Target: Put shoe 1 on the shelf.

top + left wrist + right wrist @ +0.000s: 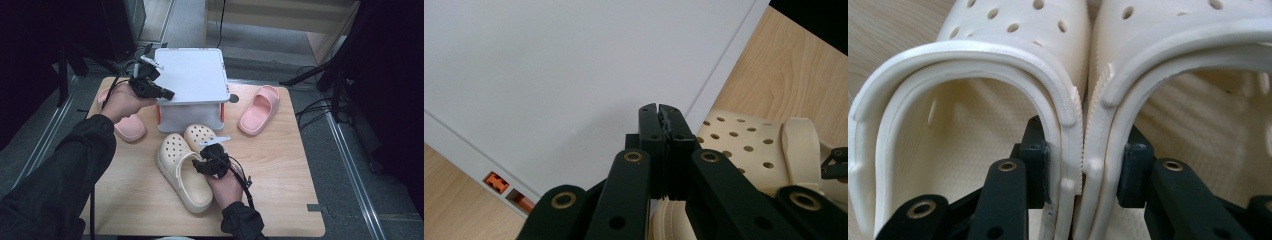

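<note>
Two cream perforated clogs lie side by side on the wooden table (280,170), the left clog (182,175) nearer me and the right clog (200,135) partly under my hand. My right gripper (201,165) reaches into their heel openings with one jaw inside each shoe. In the right gripper view its pads (1035,160) press the two neighbouring side walls (1083,125) together. My left gripper (167,93) is shut with nothing in it, its tips (659,112) over the front edge of a white box lid (549,75). A clog (744,145) lies below it.
The white lidded box (190,75) stands at the back centre, with orange latches (496,182) on its side. One pink slide (259,109) lies to the right of the box, another (129,127) to its left under my left forearm. Dark stands flank the table.
</note>
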The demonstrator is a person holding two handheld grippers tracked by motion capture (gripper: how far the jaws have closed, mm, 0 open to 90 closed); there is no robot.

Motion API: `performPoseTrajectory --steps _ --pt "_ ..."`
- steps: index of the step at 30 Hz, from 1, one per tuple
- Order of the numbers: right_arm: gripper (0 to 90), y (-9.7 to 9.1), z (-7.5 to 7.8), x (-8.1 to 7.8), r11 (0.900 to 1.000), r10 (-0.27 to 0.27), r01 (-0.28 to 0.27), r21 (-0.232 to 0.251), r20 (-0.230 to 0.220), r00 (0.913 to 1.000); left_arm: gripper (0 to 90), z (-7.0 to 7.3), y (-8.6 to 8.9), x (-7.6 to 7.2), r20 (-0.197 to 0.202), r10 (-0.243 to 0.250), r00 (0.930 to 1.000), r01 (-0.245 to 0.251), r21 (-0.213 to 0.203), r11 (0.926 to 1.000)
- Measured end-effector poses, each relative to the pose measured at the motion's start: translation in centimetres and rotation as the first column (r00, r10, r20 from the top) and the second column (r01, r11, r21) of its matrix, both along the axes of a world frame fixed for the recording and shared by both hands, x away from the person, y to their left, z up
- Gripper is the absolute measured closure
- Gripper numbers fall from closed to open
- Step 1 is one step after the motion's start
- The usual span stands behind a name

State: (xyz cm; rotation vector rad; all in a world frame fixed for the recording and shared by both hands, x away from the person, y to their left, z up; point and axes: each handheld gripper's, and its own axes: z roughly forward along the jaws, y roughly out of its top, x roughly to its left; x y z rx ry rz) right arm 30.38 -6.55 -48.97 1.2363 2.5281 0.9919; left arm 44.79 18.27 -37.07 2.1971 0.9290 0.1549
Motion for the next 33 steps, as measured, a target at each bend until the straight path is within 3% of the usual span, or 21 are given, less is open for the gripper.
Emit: performPoseTrajectory --steps 9,15,21,27,33 --pt "65.8 -0.6 2.5 0.6 0.9989 0.035 -0.037 0.028 0.070 0.9969 89.2 0.2 -0.1 -0.1 -0.011 0.002 0.9999 -0.002 0.018 0.9998" --pt "65.8 -0.3 3.8 2.5 0.9989 0.036 -0.039 0.026 0.102 0.9942 89.2 0.5 -0.2 0.0 -0.017 0.000 0.9999 0.001 0.045 0.9990" --pt "65.7 0.0 3.6 5.7 0.9990 0.027 -0.032 0.032 0.130 0.9912 89.1 0.4 -0.1 0.2 -0.022 -0.013 0.9997 0.014 0.040 0.9991" --pt "65.6 0.5 3.1 8.5 0.9980 -0.018 0.010 0.063 0.118 0.9929 89.1 0.4 0.0 0.2 -0.026 -0.016 0.9995 0.017 0.032 0.9994" --pt "65.6 1.1 3.0 10.3 0.9965 -0.064 0.056 0.062 0.142 0.9877 89.1 0.4 0.0 0.3 -0.027 -0.017 0.9995 0.017 0.030 0.9994"
